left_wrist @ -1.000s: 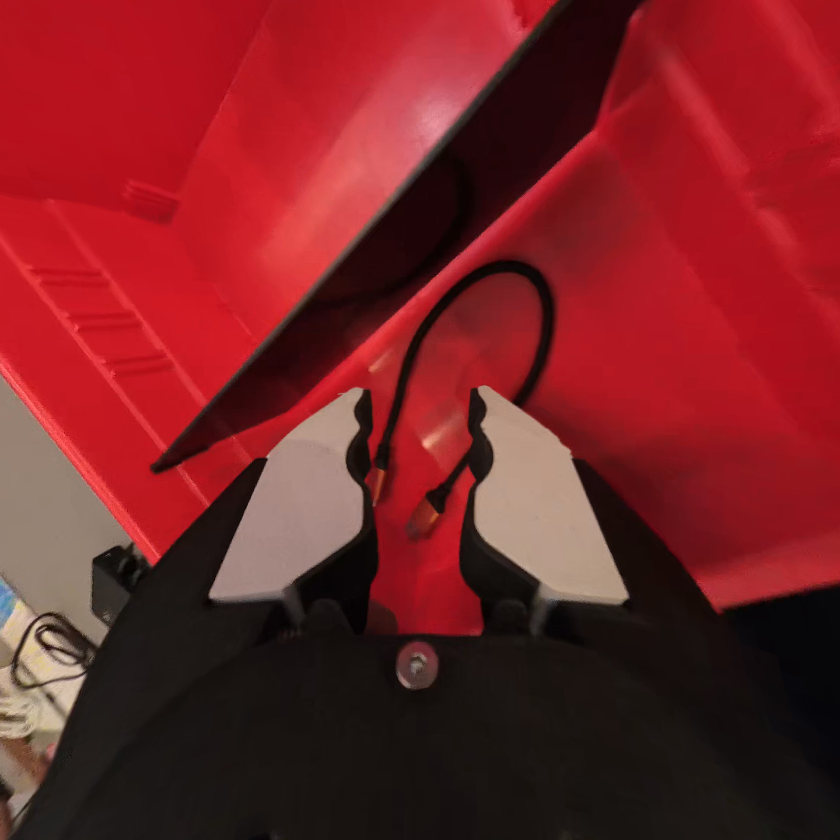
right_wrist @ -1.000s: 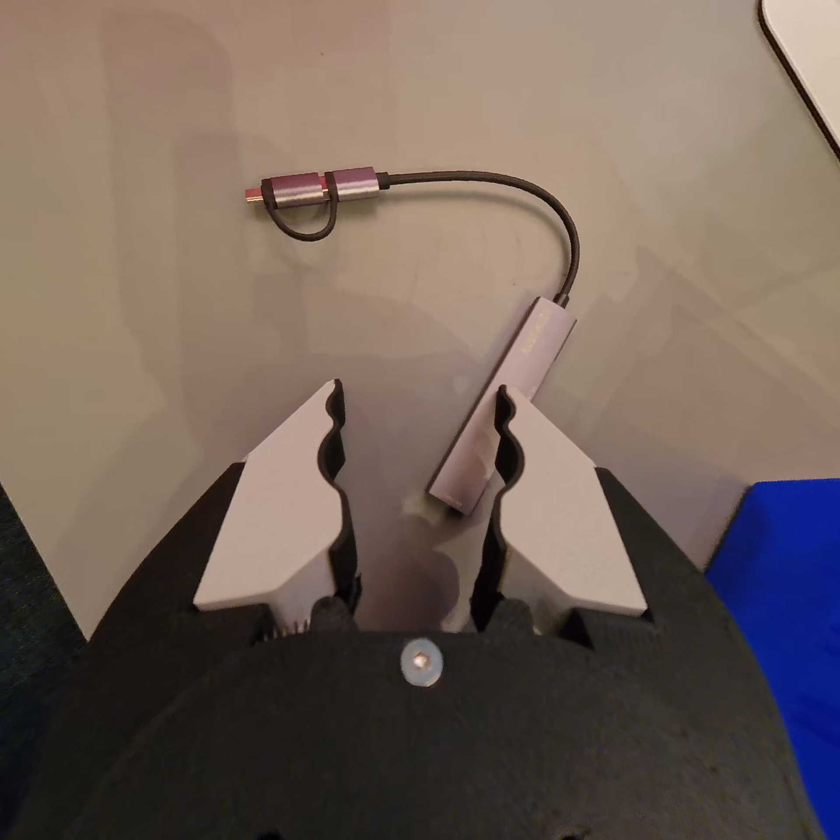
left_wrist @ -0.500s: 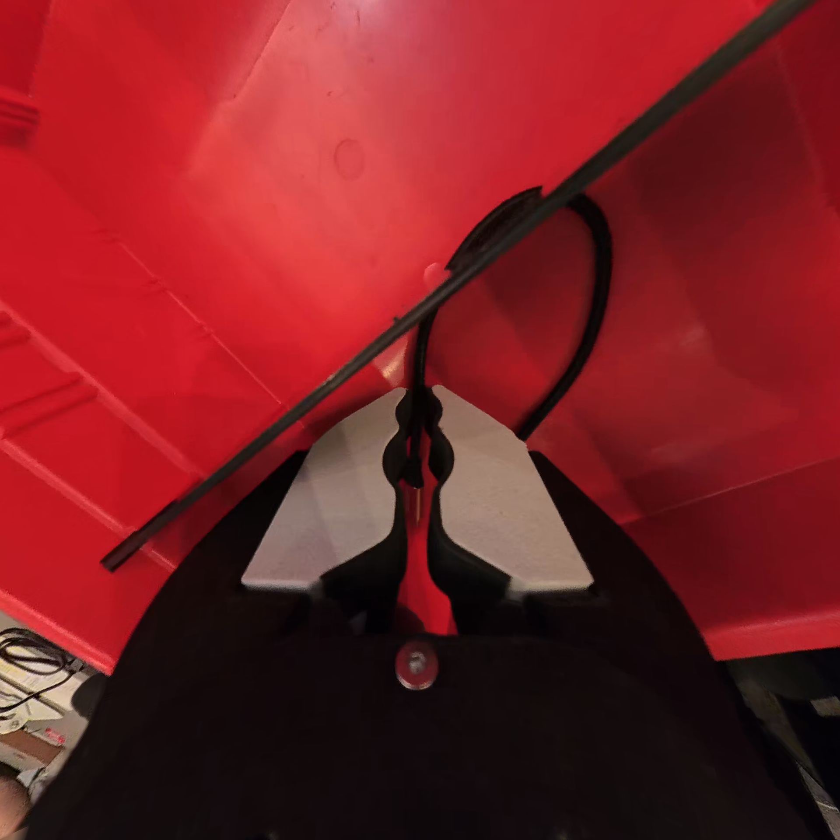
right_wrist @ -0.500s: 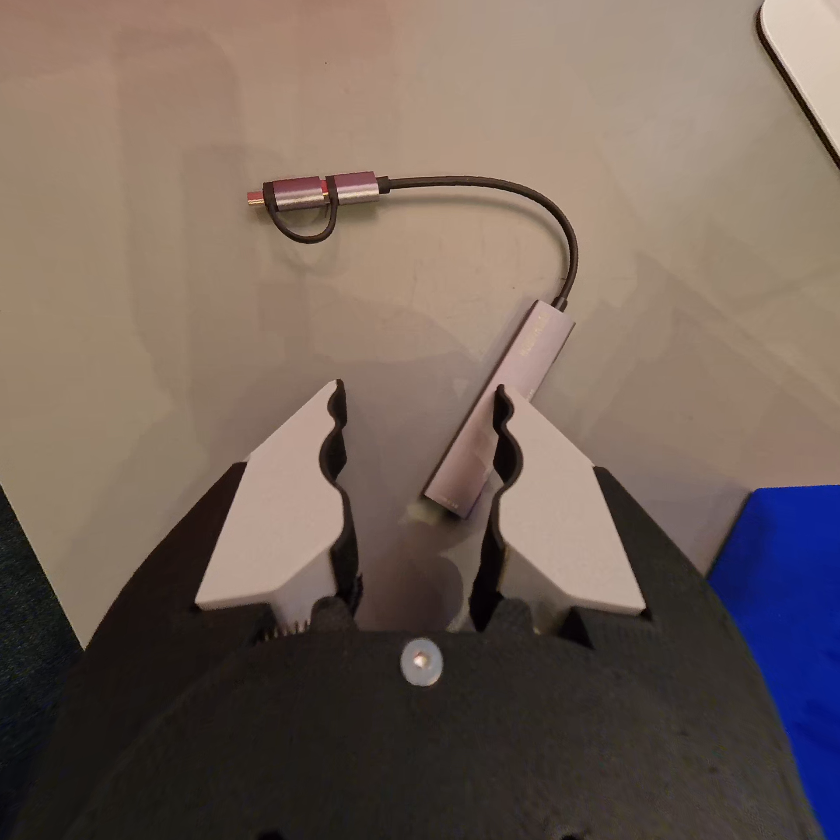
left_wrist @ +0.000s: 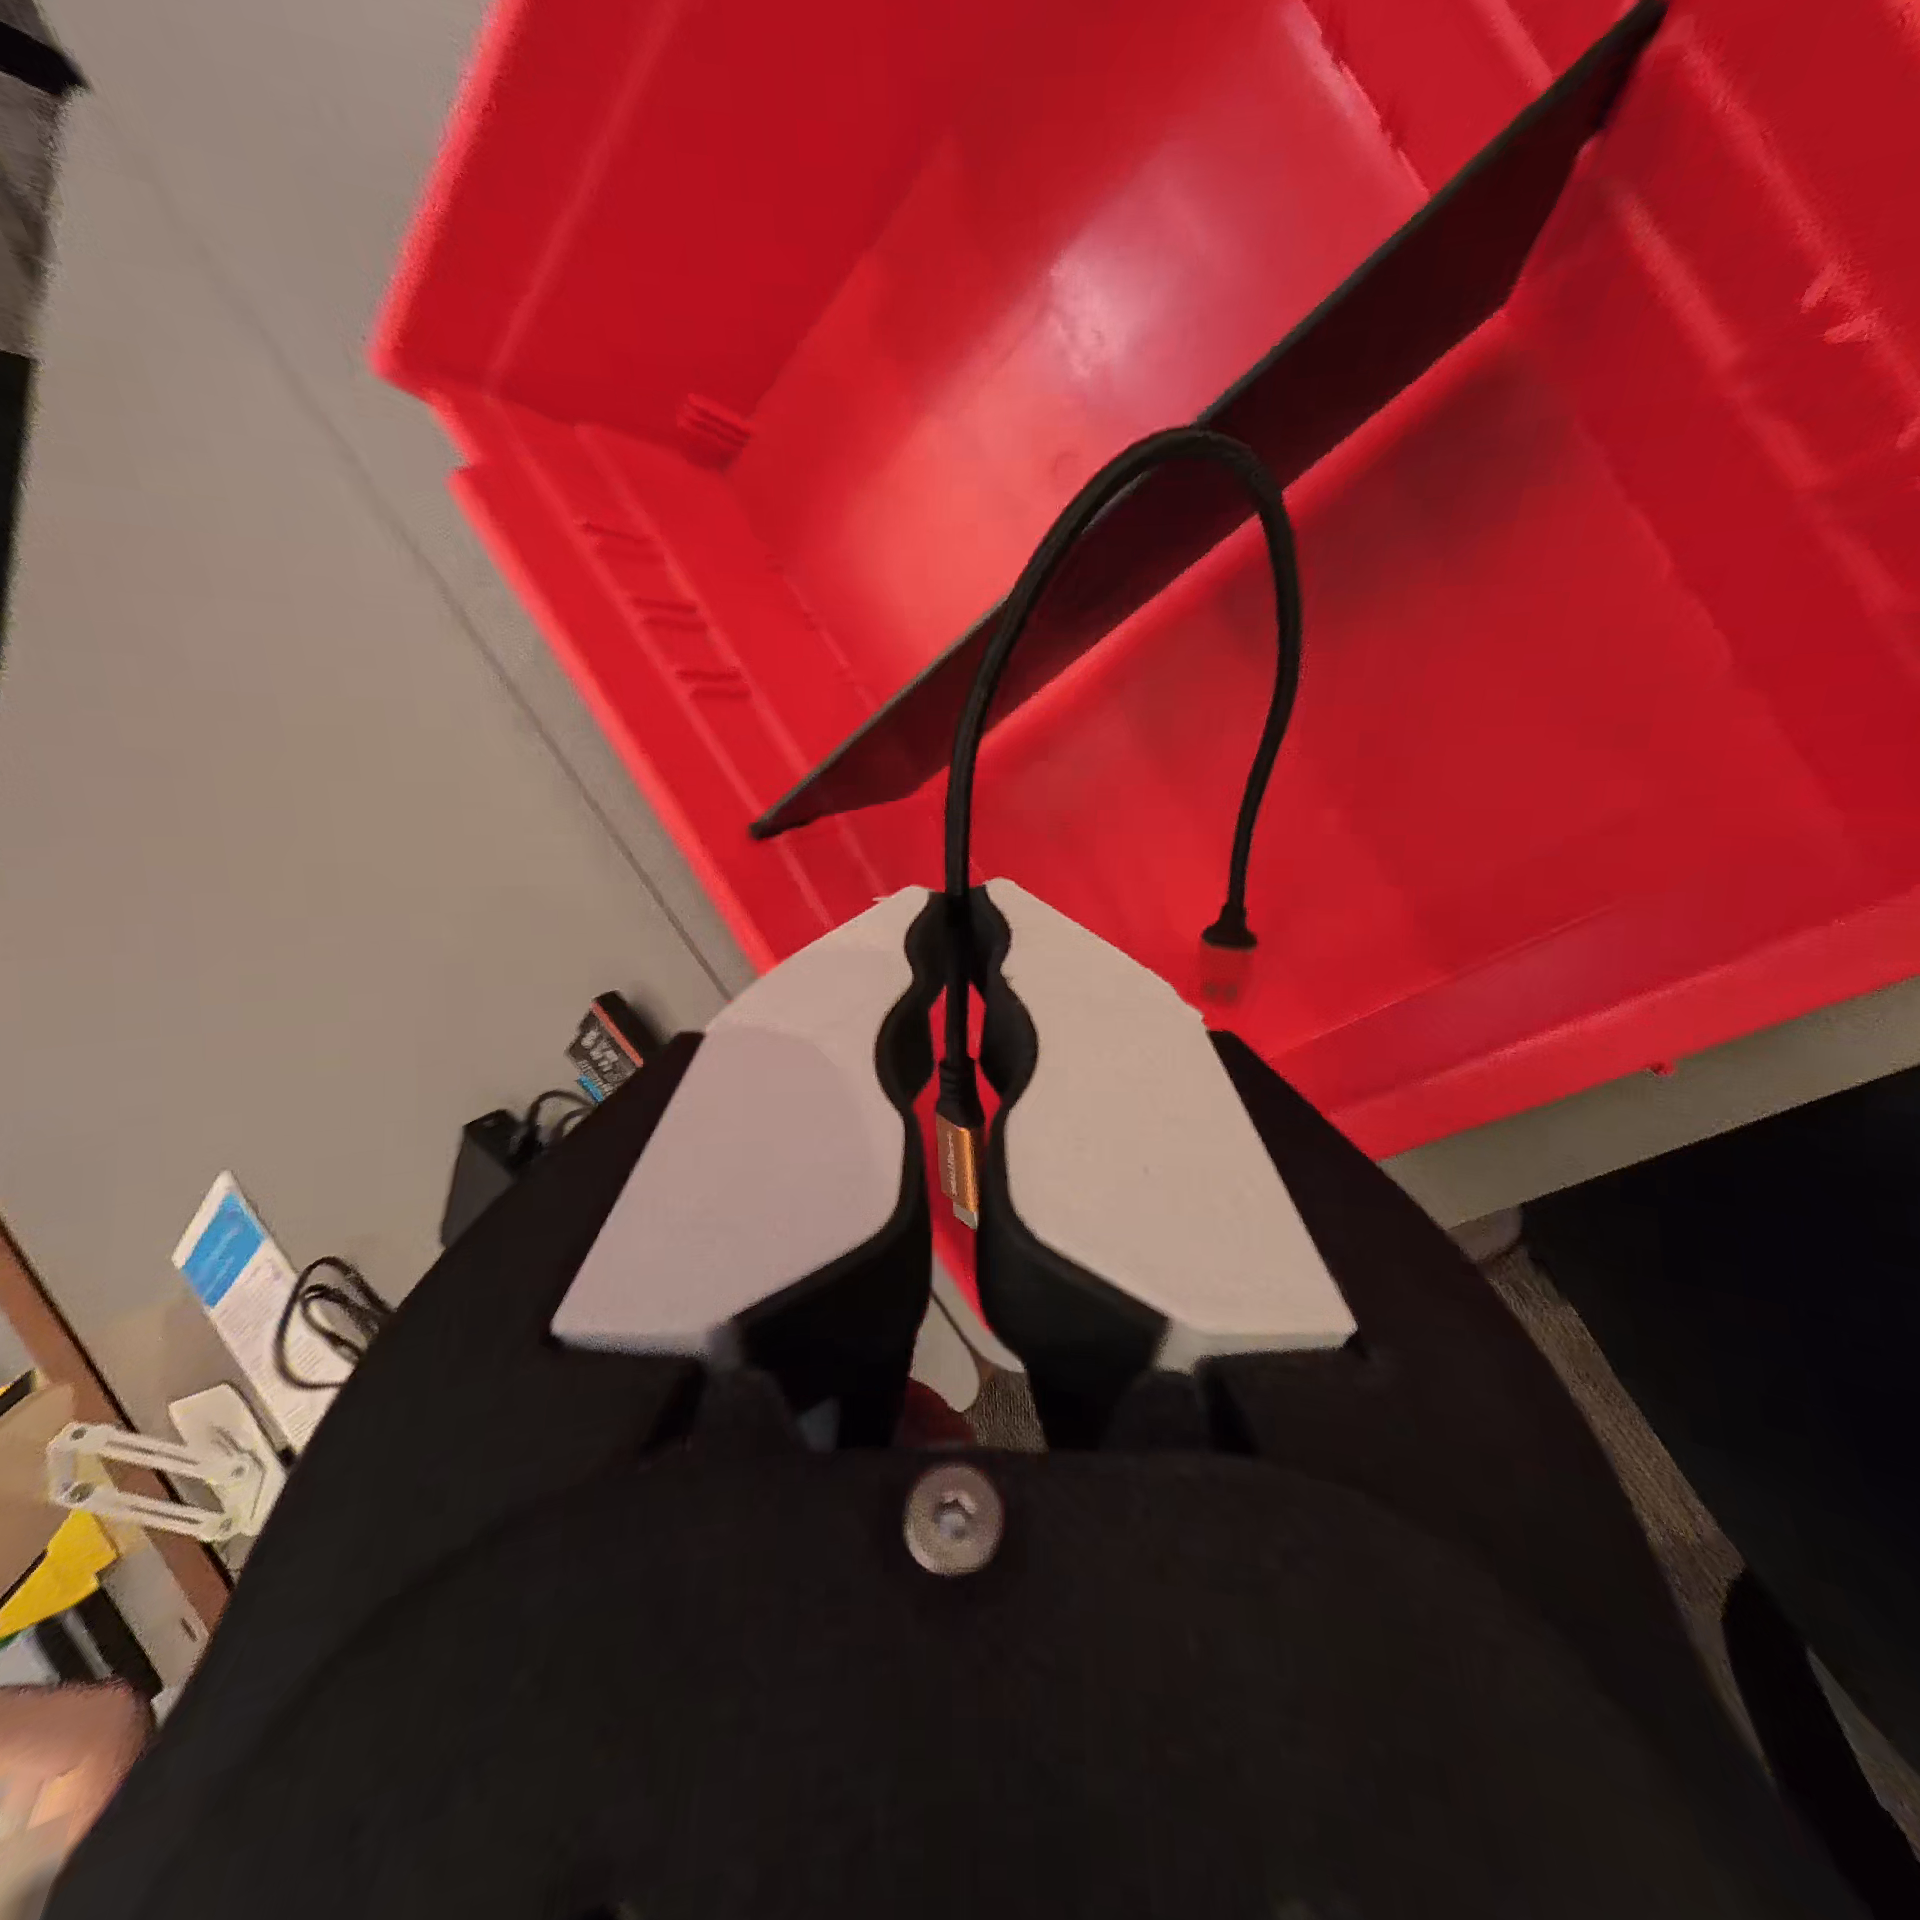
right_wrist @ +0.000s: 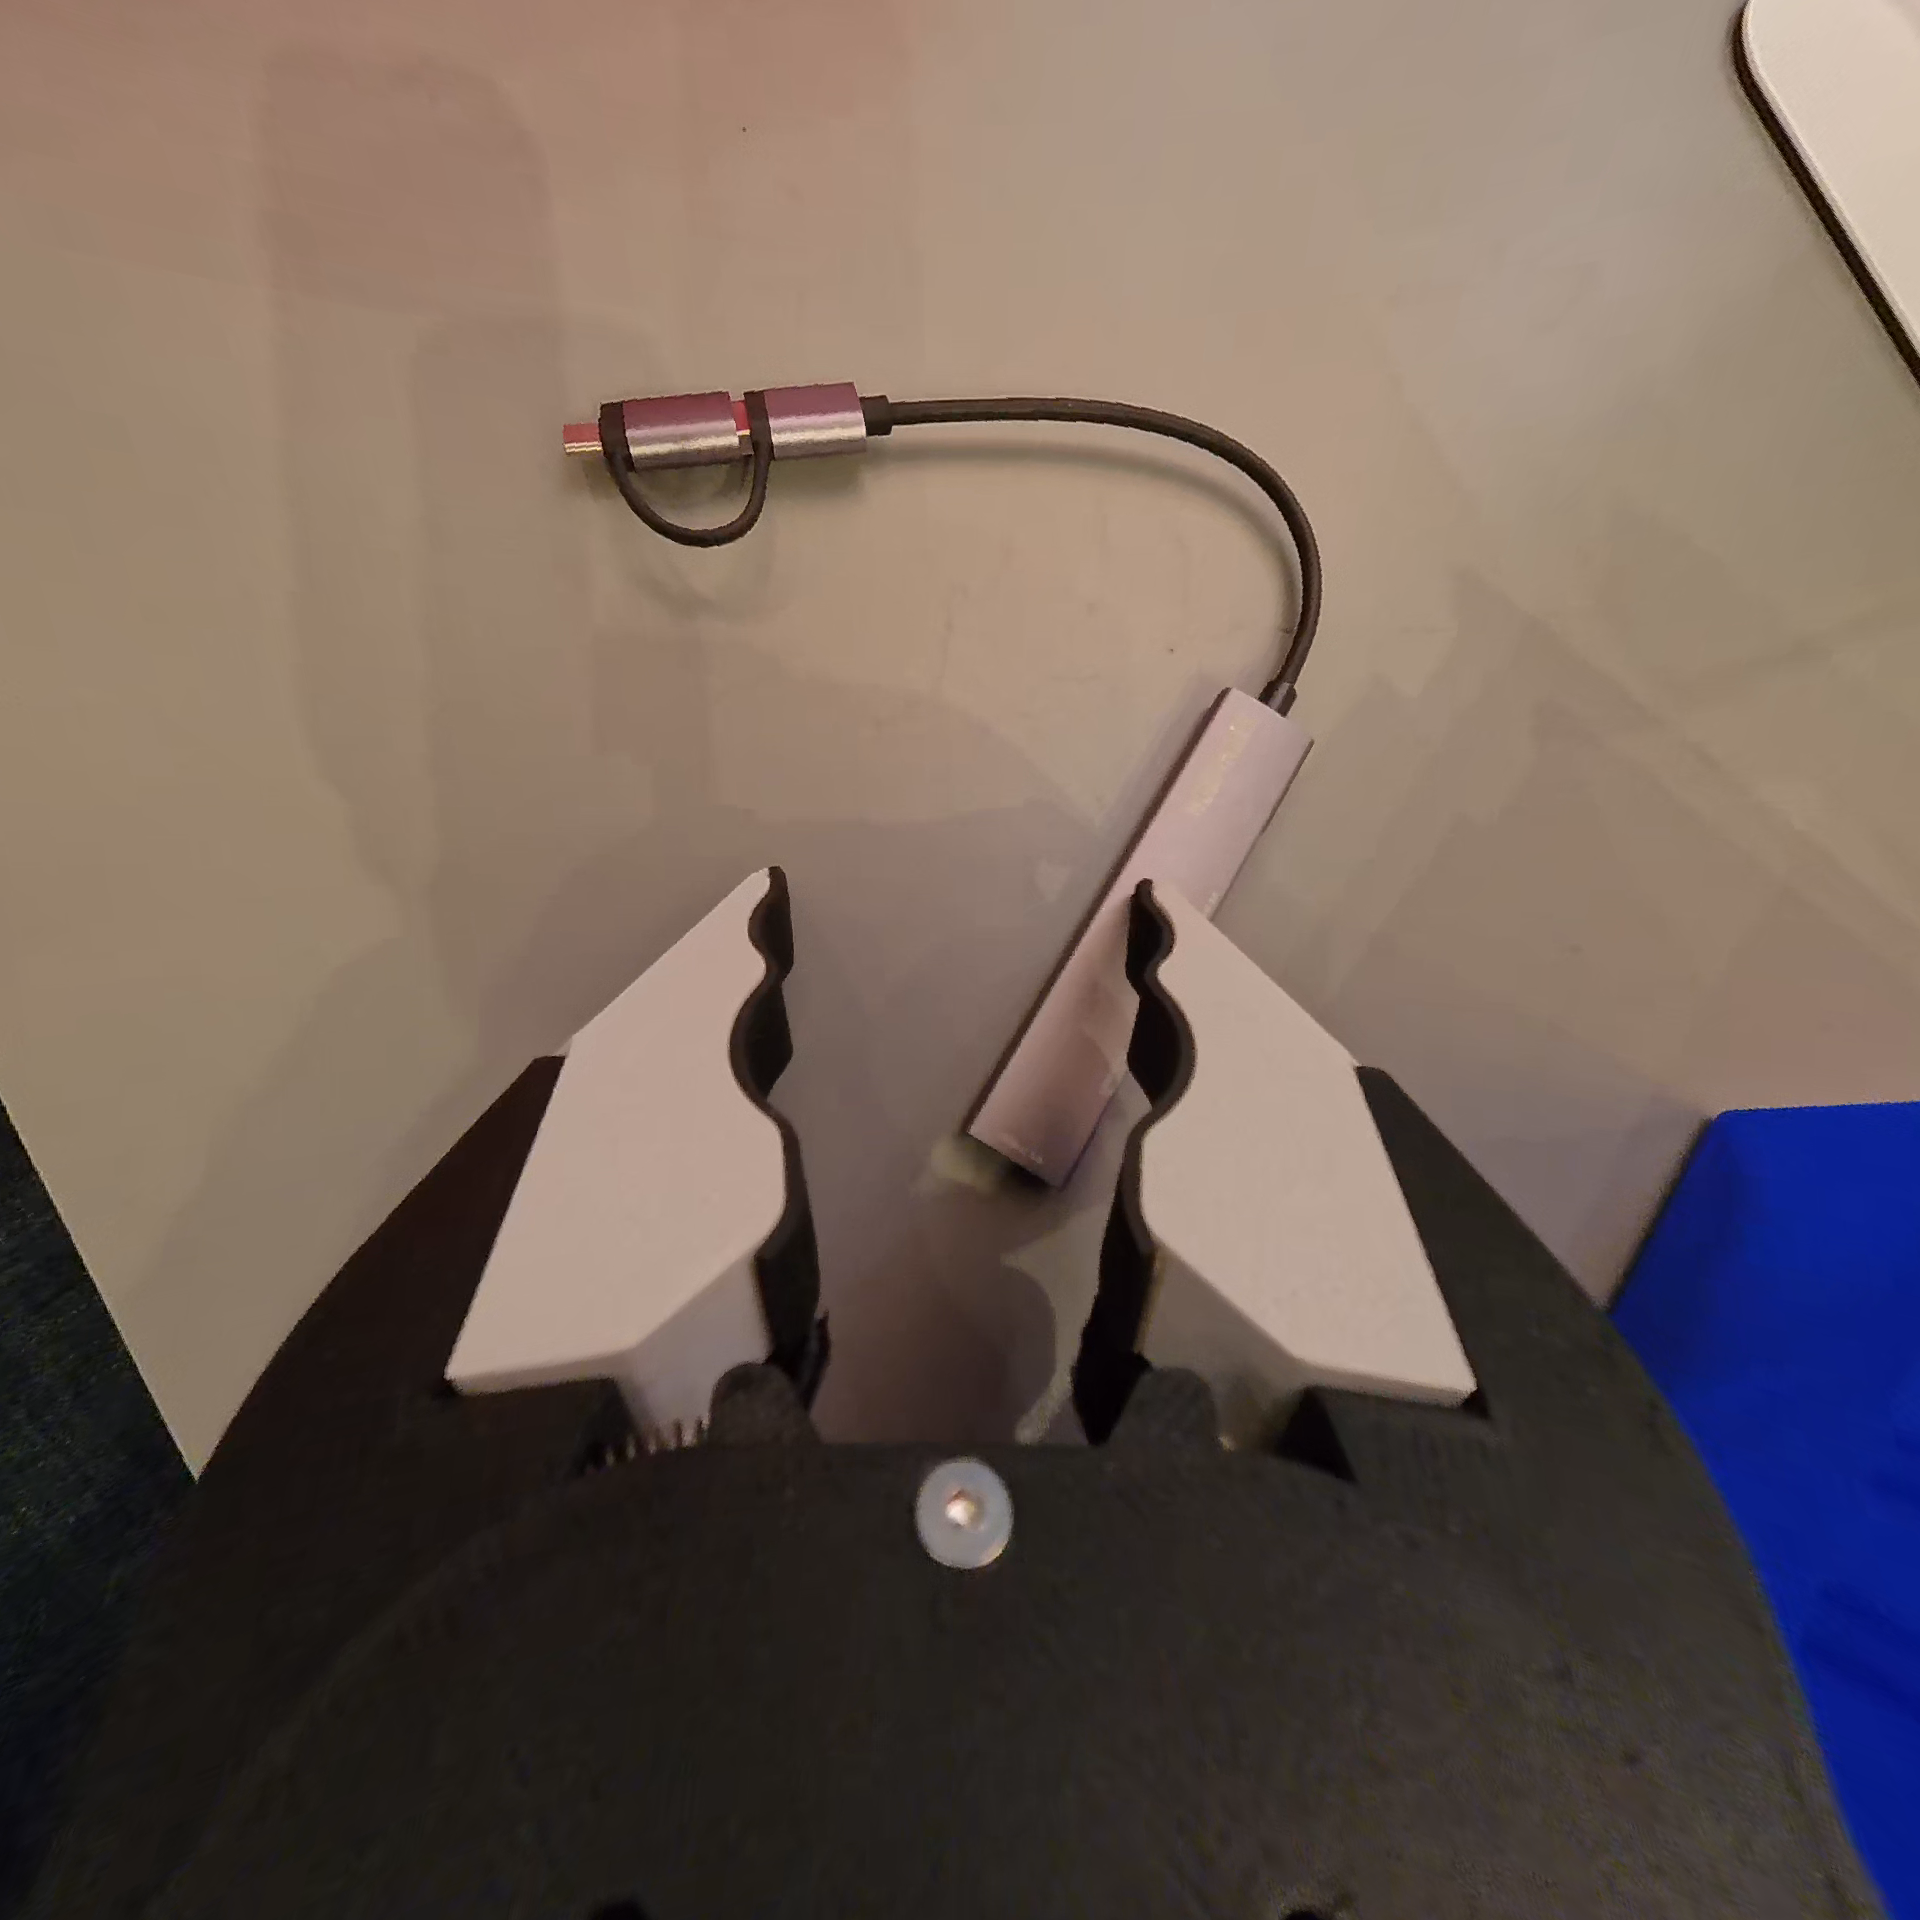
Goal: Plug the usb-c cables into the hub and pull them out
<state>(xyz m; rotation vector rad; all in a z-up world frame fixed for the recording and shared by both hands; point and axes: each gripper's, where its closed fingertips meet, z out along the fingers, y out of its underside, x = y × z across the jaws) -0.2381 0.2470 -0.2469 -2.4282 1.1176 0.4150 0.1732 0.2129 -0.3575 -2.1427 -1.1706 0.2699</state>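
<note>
1. Desk (right_wrist: 416,312): plain grey-beige top, mostly bare in the right wrist view. A blue bin (right_wrist: 1787,1299) sits at its right edge, and a white slab with a dark rim (right_wrist: 1860,156) at the far right corner.
2. Red bin (left_wrist: 1558,727): on the same kind of grey surface, split by a black divider (left_wrist: 1351,395). Beyond the desk edge at lower left we see clutter on the floor, blurred.
3. Right gripper (right_wrist: 956,904): fingers spread, holding nothing. The hub (right_wrist: 1143,935) lies flat on the desk, partly behind the right finger, long axis running from near-centre out to far right; its near end faces the gap. Its own lead curves left to a plug with adapter (right_wrist: 727,431).
4. Left gripper (left_wrist: 961,914): fingers pressed together, pinching the usb-c cable (left_wrist: 1143,488) just behind its orange plug (left_wrist: 956,1164), which points back toward the camera. The free end (left_wrist: 1226,951) hangs over the red bin.
5. Judgement: the right gripper is nearer the hub; the held plug must be turned toward a port.
</note>
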